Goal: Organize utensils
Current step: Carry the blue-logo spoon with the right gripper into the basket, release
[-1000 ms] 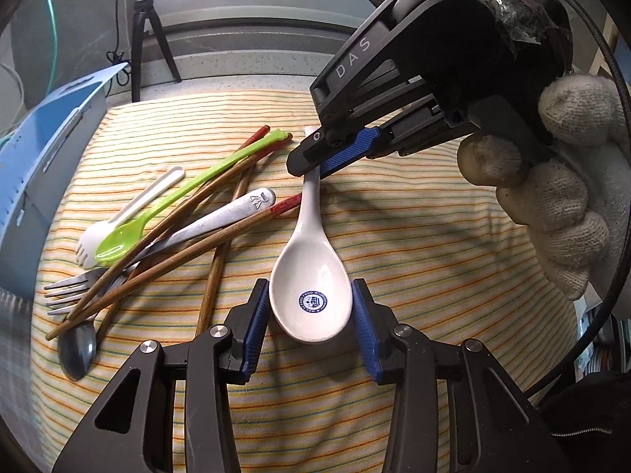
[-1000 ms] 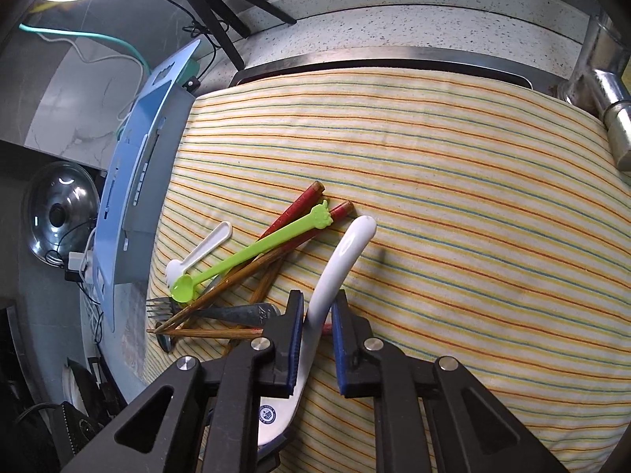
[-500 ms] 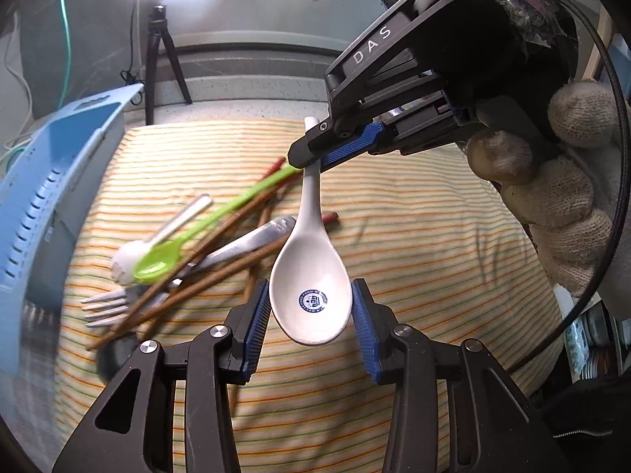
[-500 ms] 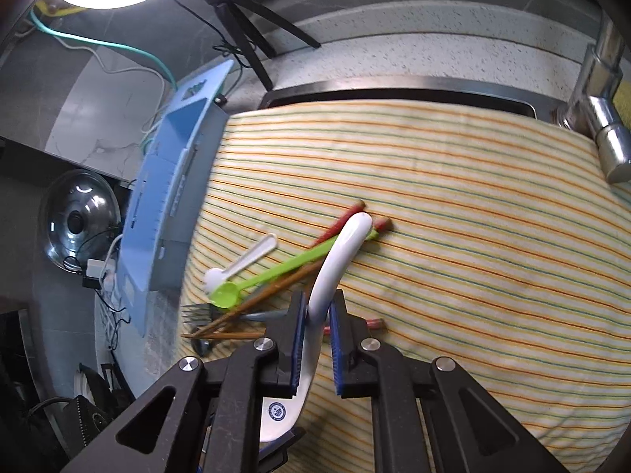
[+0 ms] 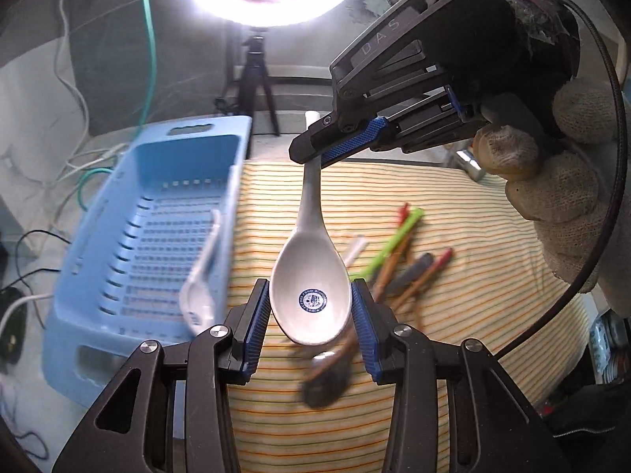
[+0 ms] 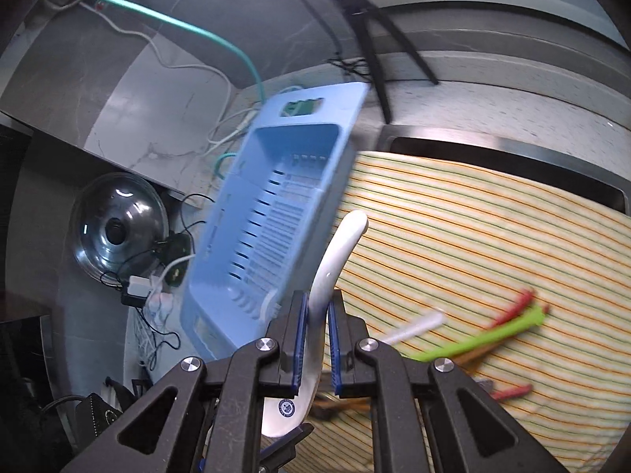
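Observation:
A white ceramic spoon with a blue emblem hangs above the striped cloth, held at both ends. My left gripper is shut on its bowl, the blue pads pressing on both sides. Gripped by a gloved hand, my right gripper comes in from the upper right, shut on the handle. In the right wrist view the right gripper clamps the spoon handle, whose tip curves up beyond the jaws. A blue slotted basket sits just left of the spoon.
Another white spoon leans inside the blue basket. A green utensil, red-tipped chopsticks and metal cutlery lie blurred on the cloth to the right. A tripod with a ring light stands behind. A pot lid and cables lie left.
Both grippers have lifted the white ceramic spoon off the cloth and carried it left toward the blue basket. The pile of utensils now lies to the right.

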The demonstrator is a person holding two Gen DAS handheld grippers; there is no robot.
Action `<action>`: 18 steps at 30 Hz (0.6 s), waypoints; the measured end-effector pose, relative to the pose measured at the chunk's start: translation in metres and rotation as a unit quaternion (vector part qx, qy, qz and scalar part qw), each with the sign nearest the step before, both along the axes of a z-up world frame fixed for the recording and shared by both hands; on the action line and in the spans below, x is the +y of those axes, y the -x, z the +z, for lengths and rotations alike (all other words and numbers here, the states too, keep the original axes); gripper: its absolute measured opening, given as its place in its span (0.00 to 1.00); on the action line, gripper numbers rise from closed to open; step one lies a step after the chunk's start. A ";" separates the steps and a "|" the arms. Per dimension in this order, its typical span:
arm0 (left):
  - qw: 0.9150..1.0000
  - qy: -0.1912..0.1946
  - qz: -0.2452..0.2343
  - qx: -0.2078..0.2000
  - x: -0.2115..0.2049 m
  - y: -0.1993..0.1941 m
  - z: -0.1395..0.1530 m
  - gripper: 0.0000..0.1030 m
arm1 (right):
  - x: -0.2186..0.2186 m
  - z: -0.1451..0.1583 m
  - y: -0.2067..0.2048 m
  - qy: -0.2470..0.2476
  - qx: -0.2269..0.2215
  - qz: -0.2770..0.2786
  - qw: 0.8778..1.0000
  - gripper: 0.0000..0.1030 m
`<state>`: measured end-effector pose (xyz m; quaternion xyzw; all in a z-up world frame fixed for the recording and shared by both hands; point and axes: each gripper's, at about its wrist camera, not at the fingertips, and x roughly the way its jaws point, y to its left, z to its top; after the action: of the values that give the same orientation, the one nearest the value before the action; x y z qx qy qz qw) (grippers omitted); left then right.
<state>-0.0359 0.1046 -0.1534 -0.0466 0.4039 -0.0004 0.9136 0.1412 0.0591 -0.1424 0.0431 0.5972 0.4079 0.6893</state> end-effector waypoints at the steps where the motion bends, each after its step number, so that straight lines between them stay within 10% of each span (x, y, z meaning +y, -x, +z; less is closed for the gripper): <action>1: 1.000 -0.002 0.002 0.002 0.010 0.000 0.000 0.38 | 0.010 0.000 0.001 -0.002 0.000 0.001 1.000 0.09; 18: 0.998 -0.012 0.030 0.050 0.116 -0.017 -0.024 0.38 | 0.138 -0.037 -0.008 0.010 0.014 0.025 1.000 0.12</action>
<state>-0.0191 0.2202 -0.1775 -0.0478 0.4474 0.0345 0.8924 0.1491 0.1967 -0.1789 0.0266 0.6121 0.4185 0.6704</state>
